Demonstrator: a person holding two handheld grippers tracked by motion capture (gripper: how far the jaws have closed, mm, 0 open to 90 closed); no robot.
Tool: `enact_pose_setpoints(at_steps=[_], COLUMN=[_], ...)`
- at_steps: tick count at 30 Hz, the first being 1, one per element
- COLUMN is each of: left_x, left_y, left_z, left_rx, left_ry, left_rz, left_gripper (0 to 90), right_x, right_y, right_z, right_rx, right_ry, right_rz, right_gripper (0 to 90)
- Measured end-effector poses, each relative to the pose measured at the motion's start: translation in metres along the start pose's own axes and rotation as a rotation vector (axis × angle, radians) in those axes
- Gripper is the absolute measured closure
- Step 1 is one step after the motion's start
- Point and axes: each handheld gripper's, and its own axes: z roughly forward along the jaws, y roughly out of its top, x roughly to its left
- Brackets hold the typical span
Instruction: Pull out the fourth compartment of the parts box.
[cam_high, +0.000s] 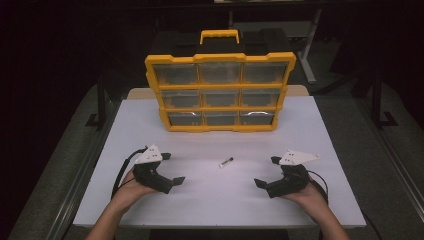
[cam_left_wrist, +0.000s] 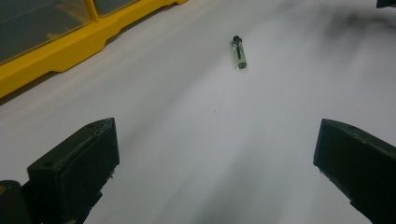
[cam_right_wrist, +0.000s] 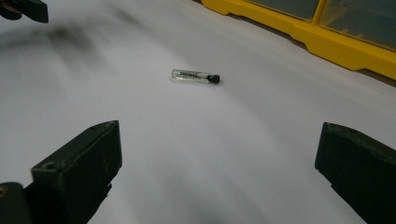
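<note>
Two grippers rested on the white table (cam_high: 150, 125) in front of us, one in each hand, and both stood with their jaws spread wide and nothing between them. We held the left gripper (cam_high: 170, 169) near the table's left side and the right gripper (cam_high: 267, 171) near its right side, the two well apart and turned inward toward each other.

Between them lay a small clear vial (cam_high: 226, 162) with a dark cap, on its side on the bare tabletop, touching neither gripper. In the high view it sat roughly midway between the two, a little farther from us than the jaw tips. In the left gripper view the vial (cam_left_wrist: 239, 52) lay ahead of the open jaws, its cap pointing away from the camera. In the right gripper view the vial (cam_right_wrist: 194, 76) lay crosswise ahead of the jaws, its cap toward the right of that picture.

Behind the vial, toward the far edge of the table, a yellow organizer case (cam_high: 220, 59) stood upright with nine clear-fronted compartments in three rows and a yellow handle on top. It was well apart from the vial.
</note>
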Motion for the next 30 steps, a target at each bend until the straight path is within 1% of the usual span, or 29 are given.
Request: enact_pose_setpoints(at_steps=[6, 9, 11, 19, 22, 27, 29, 30], left_x=[0.0, -0.001, -0.001, 0.0, -0.001, -0.001, -0.001, -0.002], left_y=[0.003, 0.006, 0.007, 0.012, 0.012, 0.012, 0.014, 0.015], left_z=[0.003, 0.006, 0.008, 0.011, 0.012, 0.014, 0.016, 0.016], left_rx=[-0.006, -0.002, -0.003, -0.002, -0.003, 0.001, 0.004, 0.002], left_ry=[-0.007, -0.011, -0.017, -0.019, -0.019, -0.021, -0.021, -0.019], left_rz=[-0.008, 0.007, -0.001, 0.021, 0.009, 0.01, 0.02, 0.014], left_gripper=[0.0, 0.0, 0.0, 0.0, 0.0, 0.0, 0.0, 0.0], right_x=[0.001, 0.001, 0.0, 0.0, 0.0, -0.001, -0.001, 0.0], right_y=[-0.001, -0.001, -0.001, -0.001, -0.001, -0.002, -0.002, -0.002], right_z=[-0.002, -0.003, -0.002, -0.002, -0.002, -0.002, -0.003, -0.003], right_rx=[0.001, -0.007, -0.007, -0.003, -0.007, -0.004, -0.006, -0.008], right_ry=[0.005, 0.007, 0.007, 0.006, 0.006, 0.007, 0.006, 0.006], right_rz=[0.009, 0.009, 0.011, 0.011, 0.01, 0.014, 0.015, 0.016], right_gripper=[0.1, 0.1, 0.1, 0.1, 0.1, 0.1, 0.1, 0.1])
